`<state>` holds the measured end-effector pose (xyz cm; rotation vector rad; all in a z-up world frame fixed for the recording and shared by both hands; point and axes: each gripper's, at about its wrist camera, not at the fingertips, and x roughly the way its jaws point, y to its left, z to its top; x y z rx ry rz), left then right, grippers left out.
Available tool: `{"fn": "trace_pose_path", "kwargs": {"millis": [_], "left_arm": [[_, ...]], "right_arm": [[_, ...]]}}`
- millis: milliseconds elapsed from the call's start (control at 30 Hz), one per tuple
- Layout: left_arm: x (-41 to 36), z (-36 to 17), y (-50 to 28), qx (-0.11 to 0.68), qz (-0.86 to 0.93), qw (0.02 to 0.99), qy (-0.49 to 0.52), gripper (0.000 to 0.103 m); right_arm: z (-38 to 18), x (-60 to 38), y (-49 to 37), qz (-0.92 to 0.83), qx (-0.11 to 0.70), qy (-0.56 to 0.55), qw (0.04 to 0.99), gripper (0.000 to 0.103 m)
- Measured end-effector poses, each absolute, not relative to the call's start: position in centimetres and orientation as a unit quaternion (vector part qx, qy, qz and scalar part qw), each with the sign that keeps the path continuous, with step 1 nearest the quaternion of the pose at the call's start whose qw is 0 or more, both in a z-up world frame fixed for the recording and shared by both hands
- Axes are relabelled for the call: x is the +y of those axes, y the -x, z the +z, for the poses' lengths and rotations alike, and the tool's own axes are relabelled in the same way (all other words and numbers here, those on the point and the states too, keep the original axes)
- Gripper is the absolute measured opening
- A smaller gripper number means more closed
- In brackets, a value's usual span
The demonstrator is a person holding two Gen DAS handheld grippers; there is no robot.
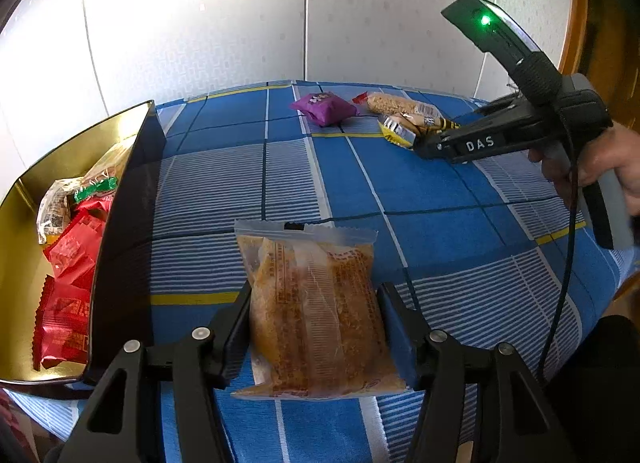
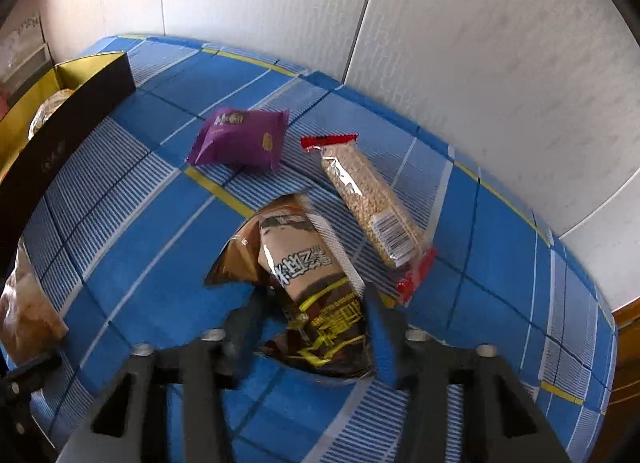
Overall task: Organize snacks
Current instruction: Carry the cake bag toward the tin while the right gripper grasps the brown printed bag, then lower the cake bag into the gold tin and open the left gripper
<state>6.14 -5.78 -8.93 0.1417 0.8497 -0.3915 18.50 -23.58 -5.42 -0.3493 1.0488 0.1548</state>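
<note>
My left gripper (image 1: 314, 313) is shut on a clear packet of orange-brown crispy snack (image 1: 316, 303), held just above the blue checked cloth, right of the gold-lined box (image 1: 132, 223). That box holds red packets (image 1: 70, 283) and other snacks. My right gripper (image 2: 308, 315) has its fingers around a brown and yellow packet (image 2: 316, 295) lying on the cloth; it also shows in the left wrist view (image 1: 424, 147). A purple packet (image 2: 240, 139) and a long grain bar with red ends (image 2: 372, 199) lie beyond it.
The table carries a blue checked cloth (image 1: 440, 191). White wall panels stand close behind it. The box's dark wall (image 2: 60, 143) runs along the left. A cable (image 1: 568, 247) hangs from the right gripper over the cloth. Wooden trim (image 1: 576, 23) shows at far right.
</note>
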Motion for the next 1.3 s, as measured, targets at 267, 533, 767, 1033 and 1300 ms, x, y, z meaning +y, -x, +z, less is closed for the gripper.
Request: {"fn": "trace_pose_path", "kwargs": {"millis": [267, 533, 767, 1033, 1300], "left_arm": [[-5.6, -9.0, -5.9, 0.401, -0.189, 0.894, -0.066, 0.061], [-5.9, -9.0, -5.8, 0.401, -0.188, 0.893, -0.073, 0.061], [-5.0, -8.4, -6.2, 0.42, -0.196, 0.885, -0.038, 0.058], [-1.2, -3.2, -4.9, 0.389, -0.198, 0.899, 0.015, 0.058], [10.6, -0.7, -8.4, 0.409, -0.095, 0.895, 0.149, 0.058]], "right_arm": [[-5.0, -22.5, -13.8, 0.075, 0.478, 0.075, 0.872, 0.039], [-5.5, -21.1, -9.9, 0.052, 0.441, 0.057, 0.894, 0.04], [-6.5, -20.5, -8.6, 0.049, 0.405, 0.077, 0.91, 0.042], [-6.6, -20.4, -8.1, 0.041, 0.389, 0.08, 0.917, 0.042], [-6.7, -20.4, -8.0, 0.04, 0.385, 0.078, 0.919, 0.042]]}}
